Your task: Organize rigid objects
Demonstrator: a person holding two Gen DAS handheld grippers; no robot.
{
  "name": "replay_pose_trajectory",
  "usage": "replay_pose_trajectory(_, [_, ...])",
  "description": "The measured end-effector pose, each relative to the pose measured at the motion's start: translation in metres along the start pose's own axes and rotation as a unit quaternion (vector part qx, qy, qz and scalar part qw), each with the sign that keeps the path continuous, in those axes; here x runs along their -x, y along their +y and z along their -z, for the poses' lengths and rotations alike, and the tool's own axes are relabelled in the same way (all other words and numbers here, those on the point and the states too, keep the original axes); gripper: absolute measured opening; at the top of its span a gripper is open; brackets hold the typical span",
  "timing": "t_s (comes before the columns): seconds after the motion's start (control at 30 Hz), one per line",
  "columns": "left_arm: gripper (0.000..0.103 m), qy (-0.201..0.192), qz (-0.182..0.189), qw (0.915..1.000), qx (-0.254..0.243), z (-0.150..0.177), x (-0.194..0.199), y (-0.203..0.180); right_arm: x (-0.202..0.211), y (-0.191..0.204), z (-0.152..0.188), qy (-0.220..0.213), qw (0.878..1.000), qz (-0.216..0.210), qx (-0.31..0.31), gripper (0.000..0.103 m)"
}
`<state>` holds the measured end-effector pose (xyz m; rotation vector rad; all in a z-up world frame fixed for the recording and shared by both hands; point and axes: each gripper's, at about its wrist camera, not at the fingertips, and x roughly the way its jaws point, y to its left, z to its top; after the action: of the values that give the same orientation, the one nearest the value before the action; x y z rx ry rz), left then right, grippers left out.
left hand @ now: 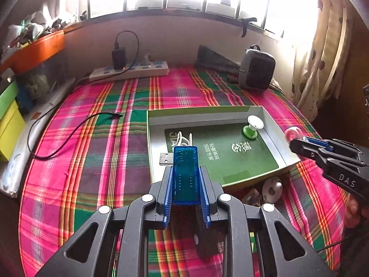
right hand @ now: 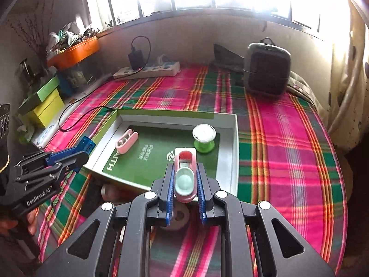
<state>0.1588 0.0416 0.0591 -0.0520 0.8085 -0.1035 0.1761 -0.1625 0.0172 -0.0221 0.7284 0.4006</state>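
Note:
My left gripper (left hand: 185,172) is shut on a blue translucent USB device (left hand: 185,175) with its metal plug (left hand: 166,158) pointing left, held above the near left edge of a shallow box (left hand: 204,113) with a green base. My right gripper (right hand: 185,172) is shut on a pink holder with a pale green oval piece (right hand: 184,177), held over the box's near edge (right hand: 233,161). In the box lie a green spool with a white top (right hand: 204,138) and a pink clip-like object (right hand: 126,142). Each gripper shows in the other's view: the right gripper (left hand: 297,146) and the left gripper (right hand: 78,154).
A plaid cloth (left hand: 92,161) covers the table. A white power strip (left hand: 129,71) with a black charger and loose cable (left hand: 69,133) is at the back. A grey heater (right hand: 266,69) stands back right. Coloured boxes (right hand: 43,106) are at left. White round objects (left hand: 272,189) lie near the box's front.

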Motion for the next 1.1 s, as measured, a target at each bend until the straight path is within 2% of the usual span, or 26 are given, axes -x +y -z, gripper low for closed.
replay_pose_trajectory(0.47, [0.021,0.014,0.005,0.9999,-0.001,-0.011,-0.028,-0.003,-0.052,0.011,-0.03,0.026,0.999,-0.028,0.02,0.018])
replay_pose_trajectory(1.1, [0.021,0.043,0.005,0.9991,-0.003,-0.007,-0.056,-0.005,-0.106,0.014,-0.036,0.06,0.997,-0.017,0.036,0.018])
